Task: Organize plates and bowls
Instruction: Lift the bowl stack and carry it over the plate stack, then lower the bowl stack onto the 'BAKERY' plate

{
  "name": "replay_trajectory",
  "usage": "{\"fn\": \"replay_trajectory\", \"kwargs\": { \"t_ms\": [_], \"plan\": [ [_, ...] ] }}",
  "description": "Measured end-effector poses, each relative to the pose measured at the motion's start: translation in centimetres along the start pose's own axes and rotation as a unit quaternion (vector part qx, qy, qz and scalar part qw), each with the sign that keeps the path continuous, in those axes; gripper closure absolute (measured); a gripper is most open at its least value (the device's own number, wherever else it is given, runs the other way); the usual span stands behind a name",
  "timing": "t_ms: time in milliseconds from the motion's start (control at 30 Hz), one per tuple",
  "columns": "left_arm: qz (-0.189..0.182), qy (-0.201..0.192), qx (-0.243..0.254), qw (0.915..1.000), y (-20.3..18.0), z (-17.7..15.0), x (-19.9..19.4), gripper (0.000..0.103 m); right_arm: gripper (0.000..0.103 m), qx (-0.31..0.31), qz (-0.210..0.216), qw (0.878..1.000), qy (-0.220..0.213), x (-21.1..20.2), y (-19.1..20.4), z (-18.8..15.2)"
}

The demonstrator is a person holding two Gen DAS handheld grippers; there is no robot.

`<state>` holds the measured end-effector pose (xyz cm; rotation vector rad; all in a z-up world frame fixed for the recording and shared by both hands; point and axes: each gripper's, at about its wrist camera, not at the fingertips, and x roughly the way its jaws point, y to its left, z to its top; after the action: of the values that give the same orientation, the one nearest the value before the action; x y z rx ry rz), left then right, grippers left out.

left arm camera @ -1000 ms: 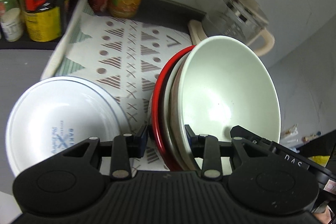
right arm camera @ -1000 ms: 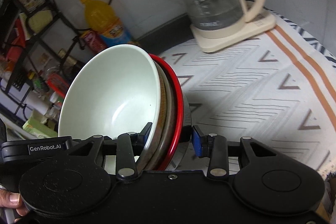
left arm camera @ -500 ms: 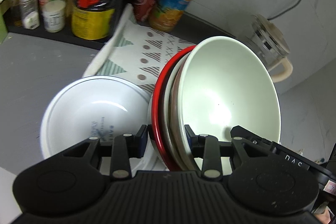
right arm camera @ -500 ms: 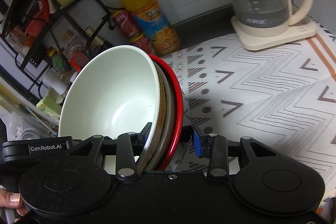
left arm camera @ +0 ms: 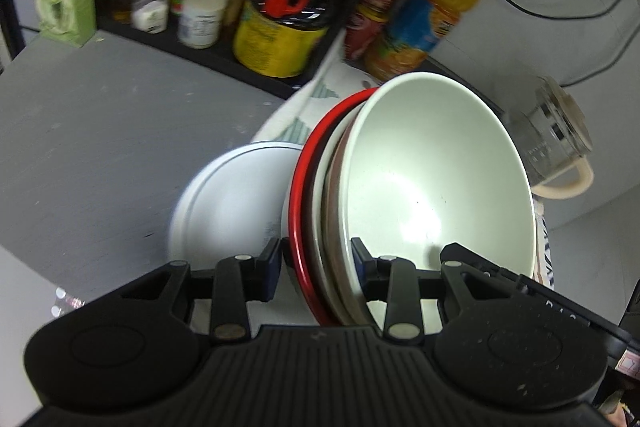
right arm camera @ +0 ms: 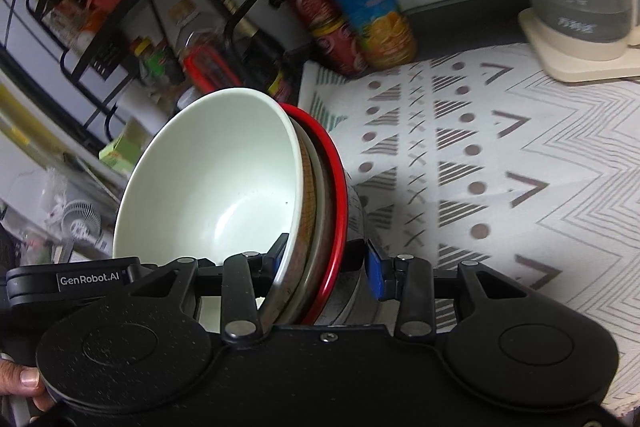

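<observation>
I had both grippers on one nested stack of dishes [left arm camera: 400,211], tilted up on edge. The left gripper [left arm camera: 316,263] stood partly open, its pads closed across the rims on the stack's near edge; the right gripper [right arm camera: 326,261] did the same from the opposite side, one pad inside the pale green bowl [right arm camera: 216,183] and the other behind the red-rimmed dish [right arm camera: 334,187]. So each had hold of the stack, jaws as wide as the stacked rims allowed.

The stack hung over the patterned mat [right arm camera: 500,167], with the white plate [left arm camera: 232,203] lying flat just beyond it on the left, at the mat's edge by the grey counter [left arm camera: 100,131]. I judged the step to be carrying the stack over to set it down, perhaps on that plate, though I could not be sure of the target.

To do this well, I reckoned the two hands had to travel together at one pace, since any difference would twist the dishes against the pads. I wanted the grip unchanged until the base rested on something. The stack needed levelling before lowering, because the bowl could slide out of the tilted nest. The bottles [left arm camera: 420,11] on the far side and the glass kettle [left arm camera: 556,139] on the right called for a low, short path.
</observation>
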<state>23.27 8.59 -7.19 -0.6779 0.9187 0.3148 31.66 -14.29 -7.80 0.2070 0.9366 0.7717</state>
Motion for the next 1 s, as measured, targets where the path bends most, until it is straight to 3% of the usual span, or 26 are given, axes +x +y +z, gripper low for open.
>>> {"fn": "replay_trajectory", "kwargs": {
  "t_ms": [600, 1000],
  "plan": [
    [0.008, 0.033, -0.056, 0.9979, 5.6, 0.1, 2.0, 0.069, 0.065, -0.008, -0.024, 0.998, 0.059, 4.1, 2.2, -1.2],
    [-0.003, 0.065, -0.022, 0.9977, 6.0, 1.2, 4.0, 0.069, 0.065, 0.021, -0.055, 0.997, 0.058, 5.0, 2.2, -1.6]
  ]
}}
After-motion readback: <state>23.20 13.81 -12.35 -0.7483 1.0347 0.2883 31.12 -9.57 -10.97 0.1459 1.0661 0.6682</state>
